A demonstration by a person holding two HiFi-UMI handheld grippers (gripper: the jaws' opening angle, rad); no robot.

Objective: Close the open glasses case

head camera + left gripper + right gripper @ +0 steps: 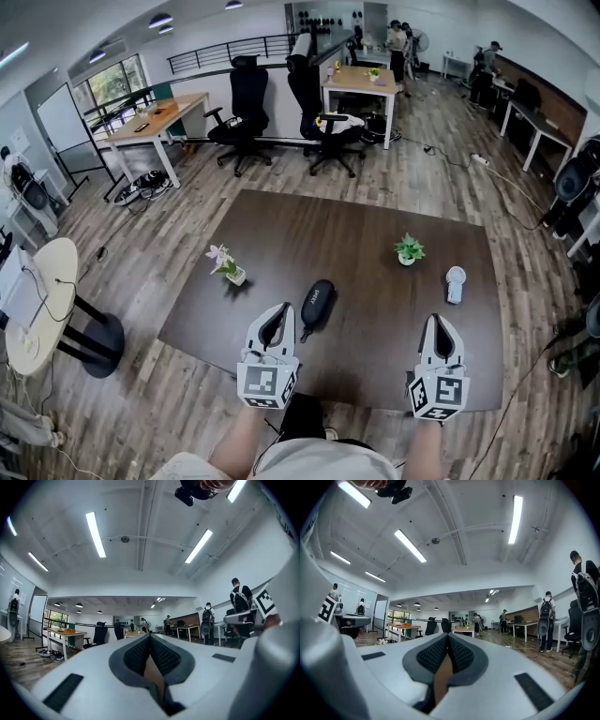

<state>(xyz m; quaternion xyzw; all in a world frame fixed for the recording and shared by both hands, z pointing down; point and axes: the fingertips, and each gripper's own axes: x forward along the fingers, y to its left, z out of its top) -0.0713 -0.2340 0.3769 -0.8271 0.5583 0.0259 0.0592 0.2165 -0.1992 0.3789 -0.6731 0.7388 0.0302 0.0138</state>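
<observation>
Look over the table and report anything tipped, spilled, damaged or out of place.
Nothing stands out. The black glasses case lies flat and looks shut. The flowering plant and the green plant stand upright, and the white object lies flat on the table. No spill shows.

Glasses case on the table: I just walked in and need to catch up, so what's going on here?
A person at the near edge of a dark table holds a gripper in each hand. The left gripper and right gripper are both shut and empty, touching nothing. The black glasses case lies just ahead of the left gripper and looks closed already. Two small potted plants and a white object sit elsewhere on the table.
</observation>
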